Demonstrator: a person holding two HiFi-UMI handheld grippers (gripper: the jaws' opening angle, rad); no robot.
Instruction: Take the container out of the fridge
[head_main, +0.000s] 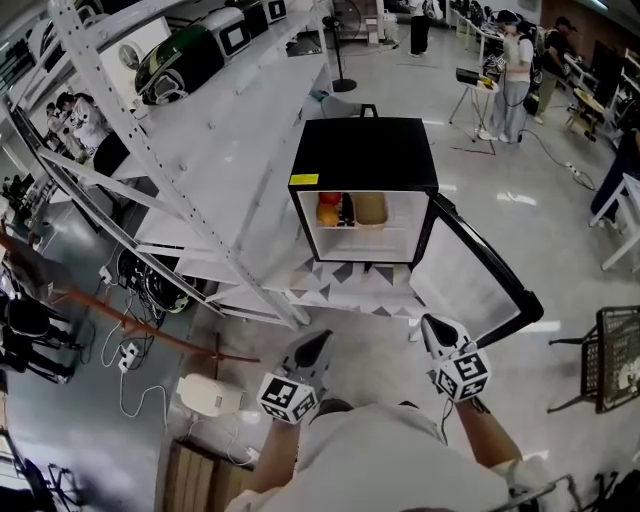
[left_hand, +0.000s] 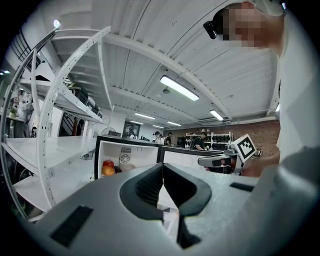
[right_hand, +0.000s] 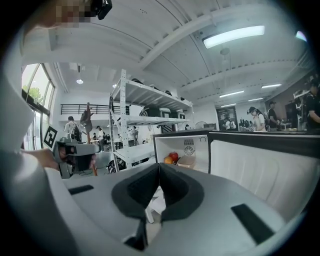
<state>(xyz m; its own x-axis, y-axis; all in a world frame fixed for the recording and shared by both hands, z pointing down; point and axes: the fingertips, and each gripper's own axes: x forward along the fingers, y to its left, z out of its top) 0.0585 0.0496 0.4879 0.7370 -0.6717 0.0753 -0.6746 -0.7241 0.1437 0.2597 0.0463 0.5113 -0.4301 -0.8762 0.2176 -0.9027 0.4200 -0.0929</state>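
Ok so the container (head_main: 370, 208) is sat on the top shelf inside the open fridge (head_main: 365, 150), on the right side, with some red and orange fruit (head_main: 328, 208) on the left and something dark wedged between that can't really be made out. It looks like a beige plastic tub with a lid, so it's probably light and fairly stiff. What's inside can't be seen though, so some weight should be allowed for, and a cold smooth lid could well be slick. The best bet is probably for it to be taken by the two short sides just under the rim, one claw per side, and slid straight out level so the fruit isn't knocked. Nothing is held right now: the left claw (head_main: 322, 338) and the right claw (head_main: 430, 322) are both closed up tight with nothing between the pads, and both are well short of the fridge, so they'd need to be opened before anything gets grabbed. As for the views, the overall layout is only given by the head view: the black fridge top, the door (head_main: 470, 270) swung open to the right, the patterned mat on the floor in front, and the shelf rack (head_main: 200, 150) on the left. The closed pads are shown properly only in the two gripper views. There the fridge is seen from level too, with a round fan grille on the back wall that's missed from above. The white inner door panel fills the right of the right gripper view.
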